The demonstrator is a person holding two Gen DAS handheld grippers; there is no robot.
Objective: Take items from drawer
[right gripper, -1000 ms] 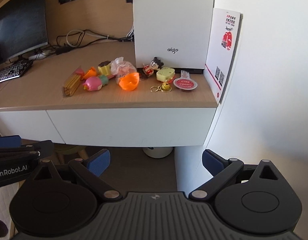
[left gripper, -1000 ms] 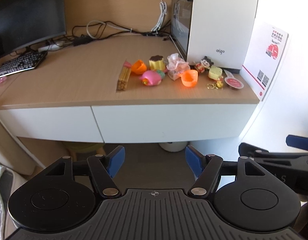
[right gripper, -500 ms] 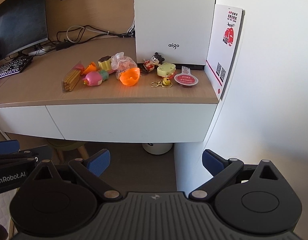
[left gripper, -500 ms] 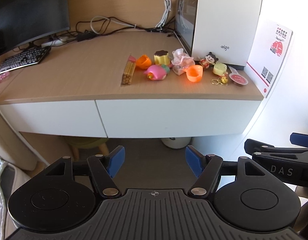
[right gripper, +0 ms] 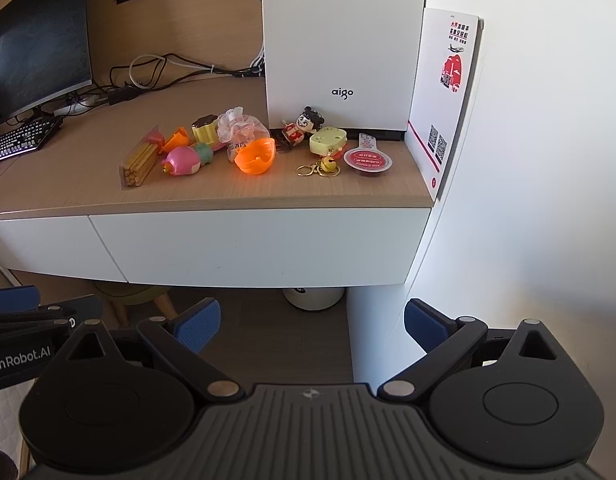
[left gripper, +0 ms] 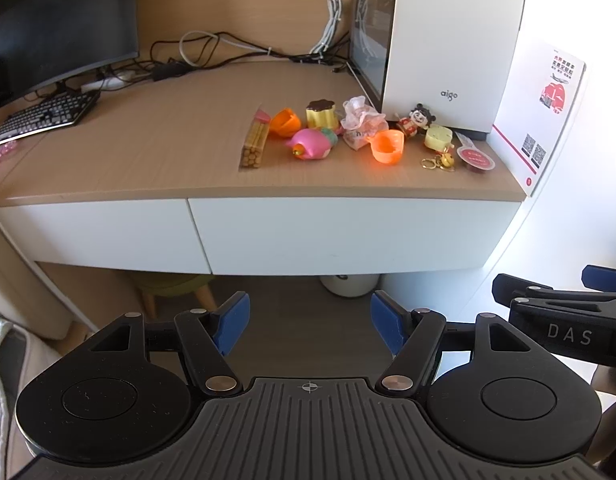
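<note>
Left wrist view: drawer [left gripper: 347,234] shut under desk edge, small items [left gripper: 308,145] w/ orange cup [left gripper: 387,147] lying on desktop above. Left gripper [left gripper: 309,326] & right gripper [right gripper: 311,322] both spread apart, empty, well short. Risk: front looks handleless, pads may slip.

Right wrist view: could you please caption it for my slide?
Open right gripper faces shut white drawers below a toy-strewn desk.
</note>
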